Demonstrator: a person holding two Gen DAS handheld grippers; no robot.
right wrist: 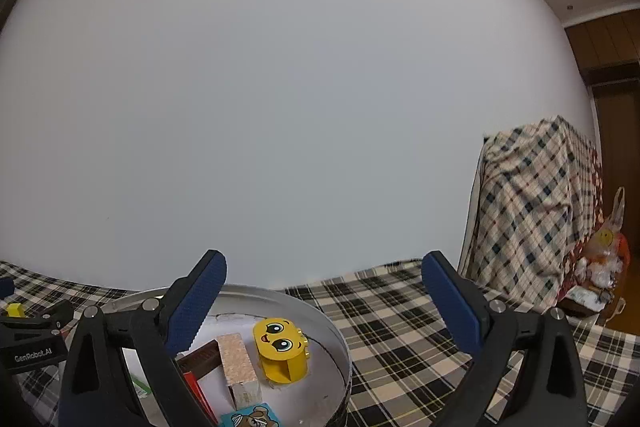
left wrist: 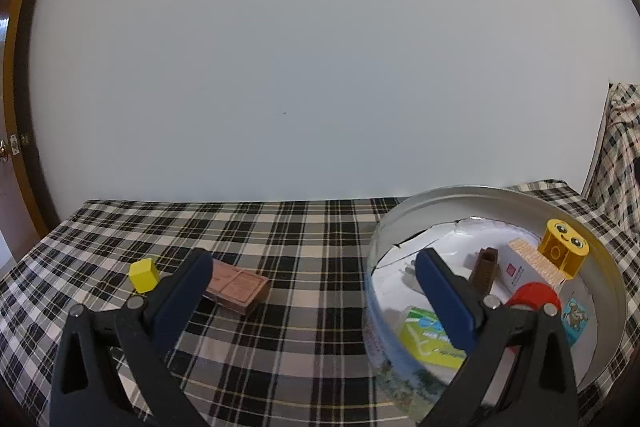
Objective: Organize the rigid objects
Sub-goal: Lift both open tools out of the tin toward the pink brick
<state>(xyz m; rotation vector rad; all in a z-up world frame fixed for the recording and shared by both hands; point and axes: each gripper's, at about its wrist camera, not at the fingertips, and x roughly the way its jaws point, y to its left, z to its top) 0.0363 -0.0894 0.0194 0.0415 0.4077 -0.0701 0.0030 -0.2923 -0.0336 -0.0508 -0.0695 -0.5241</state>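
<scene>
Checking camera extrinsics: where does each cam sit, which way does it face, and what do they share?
Left wrist: on the left hand-held gripper, facing the wall over the plaid table; its open fingers frame the brown flat block.
Right wrist: on the right hand-held gripper, open, above the round metal tin.
Shared: the tin, the yellow smiley-face block, the small yellow cube.

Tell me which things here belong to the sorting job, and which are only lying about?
Job: round tin, yellow cube, brown flat box, yellow face block, wooden block, both open grippers.
Lying about: checked tablecloth, draped furniture, plastic bag.
</scene>
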